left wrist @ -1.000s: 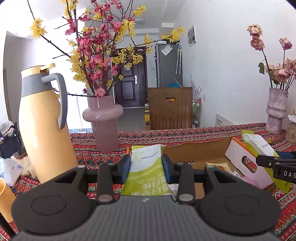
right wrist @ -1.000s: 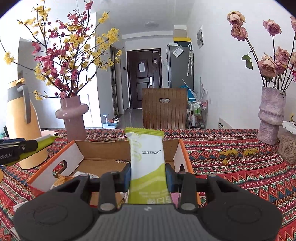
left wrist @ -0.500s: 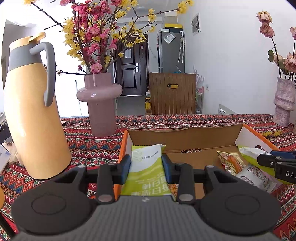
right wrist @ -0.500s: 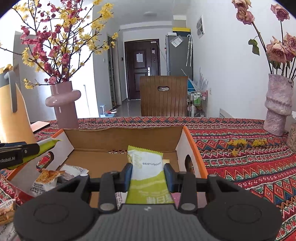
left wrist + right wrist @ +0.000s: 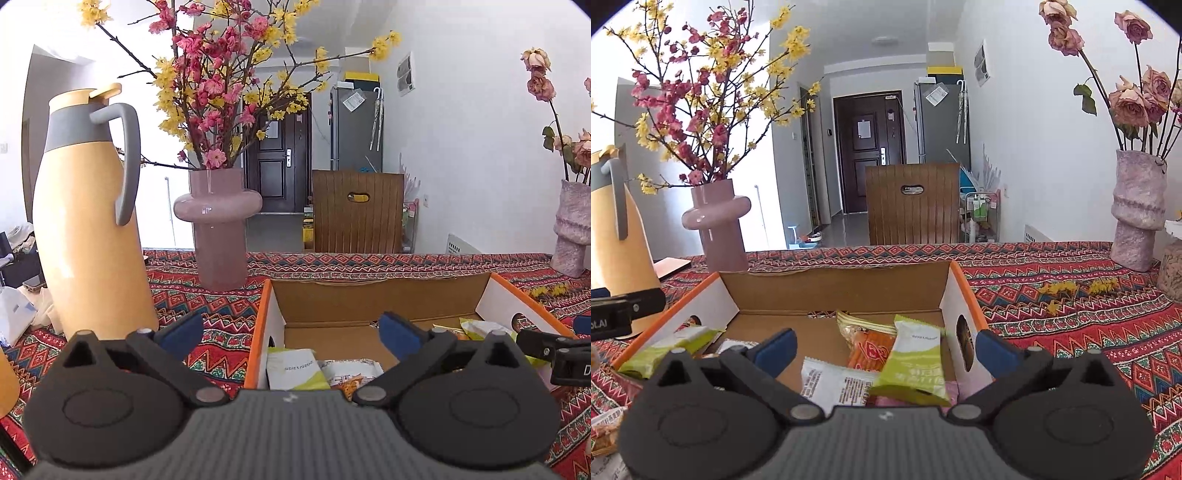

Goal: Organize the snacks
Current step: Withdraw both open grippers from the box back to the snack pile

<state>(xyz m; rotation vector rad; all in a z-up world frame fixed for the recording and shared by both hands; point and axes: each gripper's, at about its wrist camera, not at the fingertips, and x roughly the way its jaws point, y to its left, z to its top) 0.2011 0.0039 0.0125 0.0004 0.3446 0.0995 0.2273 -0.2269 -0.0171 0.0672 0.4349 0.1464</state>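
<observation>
An open cardboard box [image 5: 376, 295] with orange rims sits on the patterned tablecloth; it also shows in the right wrist view [image 5: 834, 288]. My left gripper [image 5: 291, 330] is open over the box's left end, with a green-and-white snack packet [image 5: 295, 373] lying loose in the box below it. My right gripper [image 5: 882, 349] is open over the box's right end, with a green snack packet [image 5: 912, 365] lying in the box on an orange packet [image 5: 871, 345] and a white packet [image 5: 834, 382]. Another green packet [image 5: 668, 349] lies at the box's left.
A tall yellow thermos jug [image 5: 85, 221] and a pink vase [image 5: 218, 229] of blossom branches stand left of the box. A mottled pink vase [image 5: 1137, 210] of dried roses stands at the far right. A wooden chair back [image 5: 912, 203] is behind the table.
Both grippers have opened and let go of their green packets, which now lie in the box. Both grippers have drawn back a little.
</observation>
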